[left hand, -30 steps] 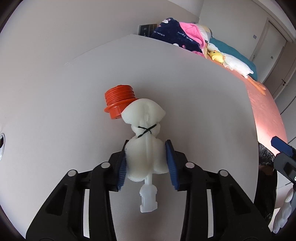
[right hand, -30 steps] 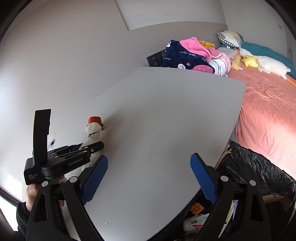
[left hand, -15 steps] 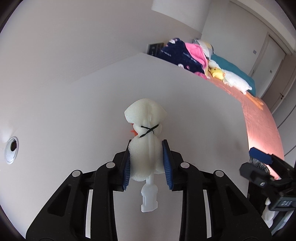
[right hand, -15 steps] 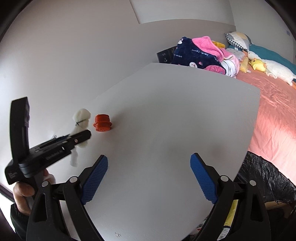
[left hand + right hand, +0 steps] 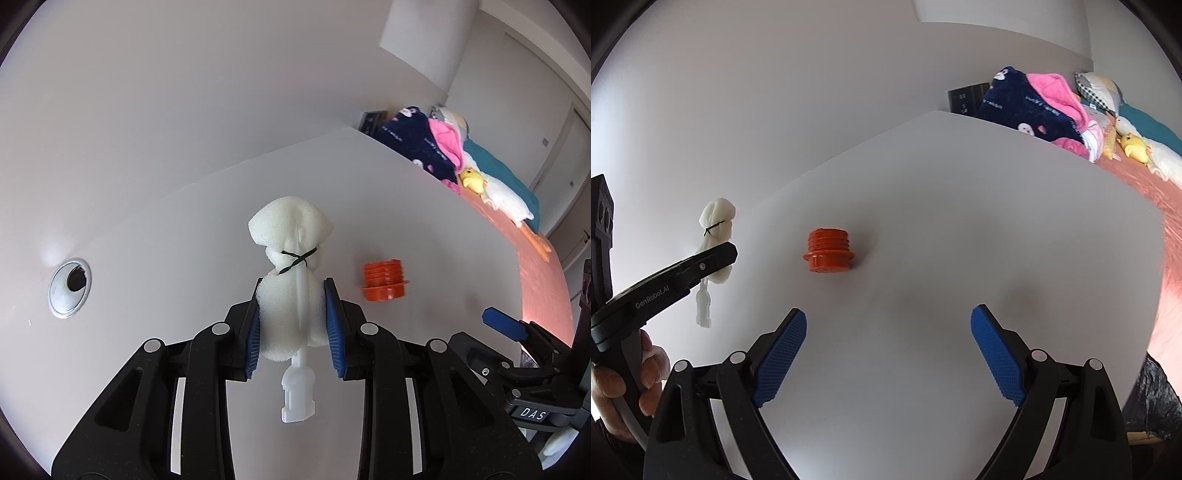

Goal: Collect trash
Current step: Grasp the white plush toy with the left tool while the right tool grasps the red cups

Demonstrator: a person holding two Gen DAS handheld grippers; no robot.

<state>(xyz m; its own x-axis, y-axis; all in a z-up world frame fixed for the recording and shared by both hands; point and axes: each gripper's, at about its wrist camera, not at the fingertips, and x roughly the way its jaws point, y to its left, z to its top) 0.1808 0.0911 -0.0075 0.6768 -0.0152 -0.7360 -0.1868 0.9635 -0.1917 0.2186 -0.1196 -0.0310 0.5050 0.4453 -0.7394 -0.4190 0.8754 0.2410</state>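
A smooth white worktop (image 5: 923, 295) runs to a bed (image 5: 1171, 206) with pink sheets at 2 o'clock. The left gripper (image 5: 291, 325) clamps a spongy white foam bundle (image 5: 288, 280), tied with black thread, lifted above the surface. A ribbed orange plastic cap (image 5: 829, 251) sits mid-worktop, at 11 o'clock of the right gripper (image 5: 888, 354), whose jaws gape wide and empty.

Black grippers (image 5: 888, 354) — ribbed blue pads (image 5: 780, 360)

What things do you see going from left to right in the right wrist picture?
Hand → left gripper squeezing the white foam bundle → orange threaded cap → dark blue and pink clothes pile → yellow plush toy.
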